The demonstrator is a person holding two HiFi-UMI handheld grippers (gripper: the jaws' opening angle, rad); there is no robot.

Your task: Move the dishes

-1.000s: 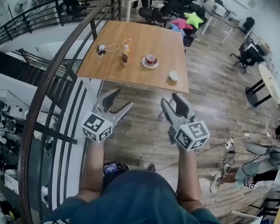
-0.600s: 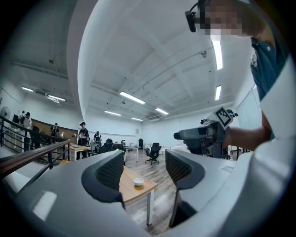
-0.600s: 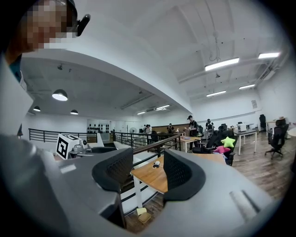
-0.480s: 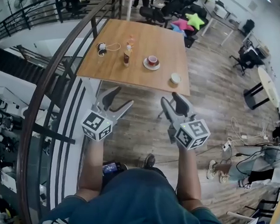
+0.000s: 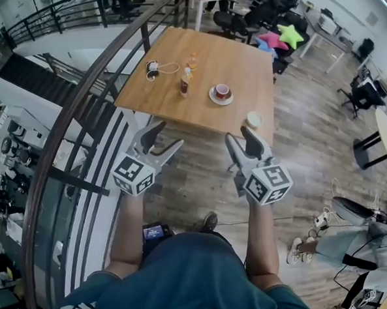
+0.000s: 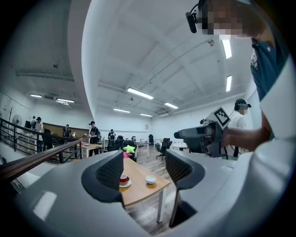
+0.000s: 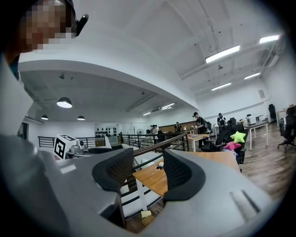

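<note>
A wooden table (image 5: 177, 96) stands ahead in the head view. On it sit a red cup on a white saucer (image 5: 222, 92) and a small white bowl (image 5: 253, 120) near the front right corner. My left gripper (image 5: 161, 139) and right gripper (image 5: 242, 141) are held over the floor, short of the table, both open and empty. The left gripper view shows the cup and saucer (image 6: 124, 180) and the bowl (image 6: 151, 179) between its jaws, far off. In the right gripper view I see the table's corner (image 7: 150, 178).
A bottle (image 5: 185, 83), a small orange item (image 5: 192, 60) and headphones with a cable (image 5: 153, 69) also lie on the table. A curved railing (image 5: 80, 115) runs along my left. Office chairs and star cushions (image 5: 281, 37) stand beyond the table. A person sits on the floor at the right (image 5: 363, 248).
The view has shifted slightly, so the table sits a little lower and further right in the head view. Both grippers keep the same open pose.
</note>
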